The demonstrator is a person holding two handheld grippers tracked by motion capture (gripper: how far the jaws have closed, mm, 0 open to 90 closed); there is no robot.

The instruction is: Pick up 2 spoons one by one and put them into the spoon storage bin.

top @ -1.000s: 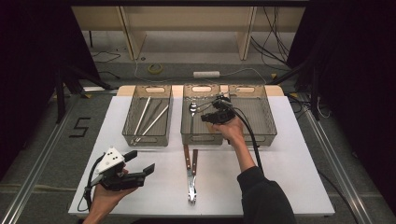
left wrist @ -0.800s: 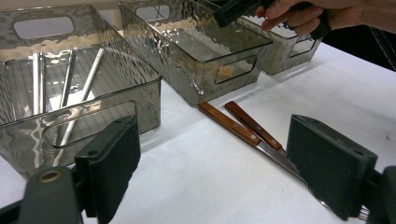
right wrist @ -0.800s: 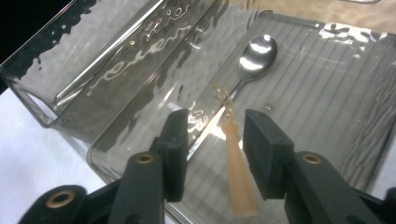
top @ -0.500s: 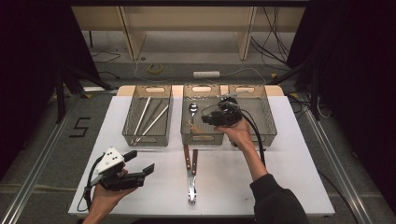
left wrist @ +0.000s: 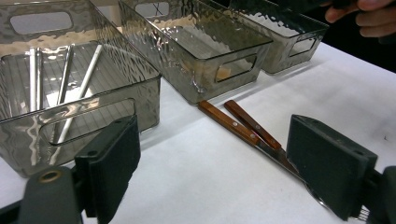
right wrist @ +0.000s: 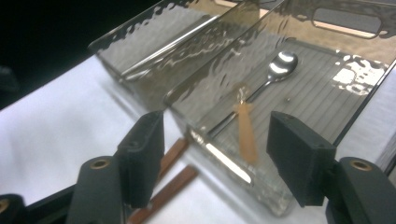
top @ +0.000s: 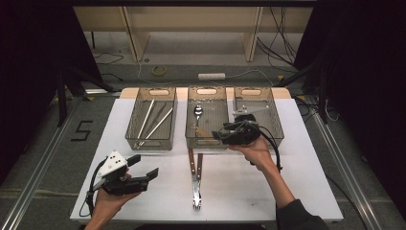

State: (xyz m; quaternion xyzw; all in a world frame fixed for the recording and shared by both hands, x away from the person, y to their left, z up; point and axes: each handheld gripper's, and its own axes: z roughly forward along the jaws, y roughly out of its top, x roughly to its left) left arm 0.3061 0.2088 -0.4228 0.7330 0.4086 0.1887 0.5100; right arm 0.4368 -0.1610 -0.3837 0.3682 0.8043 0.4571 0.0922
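1. Change since the earlier frame: the right claw (top: pixel 221 135) had drawn back from over the middle bin (top: pixel 207 94) toward that bin's near right corner. Its jaws had just been opening and stood apart with nothing between them. The spoon (right wrist: pixel 273 74) lay released inside the middle bin.
2. Left claw (top: pixel 145 173): unmoved, near the front left of the worktop (top: pixel 306 182), well apart from the middle bin; jaws apart, empty.
3. Step in hand, judged: one spoon sorted; the hand was clearing the bin to fetch the next piece.
4. Next move, judged: descend on the two wooden-handled utensils (top: pixel 195 172), which lay just in front of the middle bin, and grip one handle without dragging its neighbour.
5. Count: three clear bins in a row; one spoon in the middle bin; several long metal rods (top: pixel 153 120), about three, in the bin to its left; two wooden-handled utensils on the worktop. Contents of the bin to its right could not be told.
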